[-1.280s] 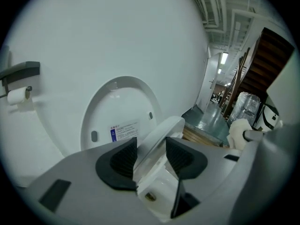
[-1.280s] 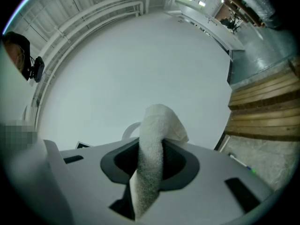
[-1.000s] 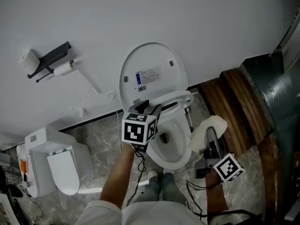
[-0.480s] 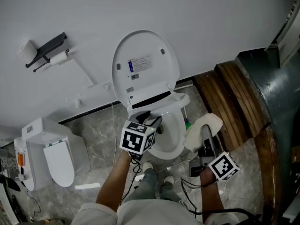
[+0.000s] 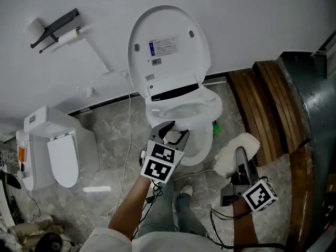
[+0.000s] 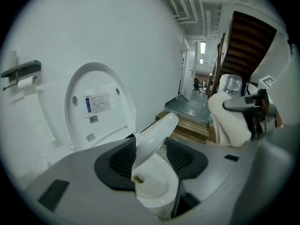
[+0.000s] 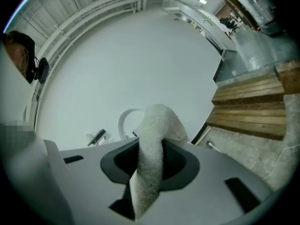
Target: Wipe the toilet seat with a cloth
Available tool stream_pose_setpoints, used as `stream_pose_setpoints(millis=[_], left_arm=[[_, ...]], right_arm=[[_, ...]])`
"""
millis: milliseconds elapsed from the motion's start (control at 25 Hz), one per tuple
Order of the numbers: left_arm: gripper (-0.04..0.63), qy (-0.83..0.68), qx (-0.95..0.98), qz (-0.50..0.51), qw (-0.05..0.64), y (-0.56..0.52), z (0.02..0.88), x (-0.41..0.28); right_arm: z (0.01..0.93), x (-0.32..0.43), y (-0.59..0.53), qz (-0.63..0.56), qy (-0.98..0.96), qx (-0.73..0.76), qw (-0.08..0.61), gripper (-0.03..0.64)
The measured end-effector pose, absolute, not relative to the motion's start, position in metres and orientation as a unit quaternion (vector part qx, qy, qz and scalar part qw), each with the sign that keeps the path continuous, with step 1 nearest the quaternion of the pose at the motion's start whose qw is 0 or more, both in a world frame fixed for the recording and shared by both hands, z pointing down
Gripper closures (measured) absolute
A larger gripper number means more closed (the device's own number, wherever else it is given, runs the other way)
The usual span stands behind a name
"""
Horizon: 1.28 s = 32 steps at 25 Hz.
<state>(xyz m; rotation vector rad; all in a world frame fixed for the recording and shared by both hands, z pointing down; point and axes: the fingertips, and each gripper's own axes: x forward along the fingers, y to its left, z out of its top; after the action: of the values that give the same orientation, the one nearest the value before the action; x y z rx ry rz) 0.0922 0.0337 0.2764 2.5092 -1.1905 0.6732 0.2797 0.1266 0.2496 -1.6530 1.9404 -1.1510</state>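
Two grippers, both loaded, at a toilet with its lid [image 5: 168, 46] raised.
Left gripper [image 5: 173, 132] seems clamped on the front edge of the toilet seat [image 6: 154, 137], which stands tilted above the bowl [image 5: 198, 143]; the glossy white plastic could slip from the pads and slam down. Right gripper [image 5: 240, 159], beside the bowl, is closed on the cloth [image 5: 226, 159], which is white, fluffy and bunched; its loose folds could work free.

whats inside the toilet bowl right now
Bare white bowl with a small dark drain opening at the bottom; nothing loose shows in it. The tilted toilet seat, clamped in the left tool, covers the bowl's far part.
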Motion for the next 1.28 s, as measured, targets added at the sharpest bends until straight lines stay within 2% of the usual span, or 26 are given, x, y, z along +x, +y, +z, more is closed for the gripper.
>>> stream_pose_setpoints(millis=[240,920,1040,1280], left_arm=[[0.380,-0.432,0.875,0.205,0.082,0.057,0.291,0.099],[0.380,-0.416,0.864,0.281,0.034,0.127,0.370,0.120],[0.380,-0.410,0.863,0.294,0.036,0.140,0.389,0.124],[0.382,-0.391,0.870,0.288,0.084,0.156,0.427,0.127]], right_arm=[[0.262,0.290,0.142,-0.393,0.692,-0.584,0.160,0.517],[0.325,0.301,0.178,-0.401,0.687,-0.592,0.134,0.517],[0.334,0.301,0.180,-0.397,0.688,-0.594,0.126,0.517],[0.366,0.298,0.186,-0.415,0.677,-0.596,0.120,0.517]])
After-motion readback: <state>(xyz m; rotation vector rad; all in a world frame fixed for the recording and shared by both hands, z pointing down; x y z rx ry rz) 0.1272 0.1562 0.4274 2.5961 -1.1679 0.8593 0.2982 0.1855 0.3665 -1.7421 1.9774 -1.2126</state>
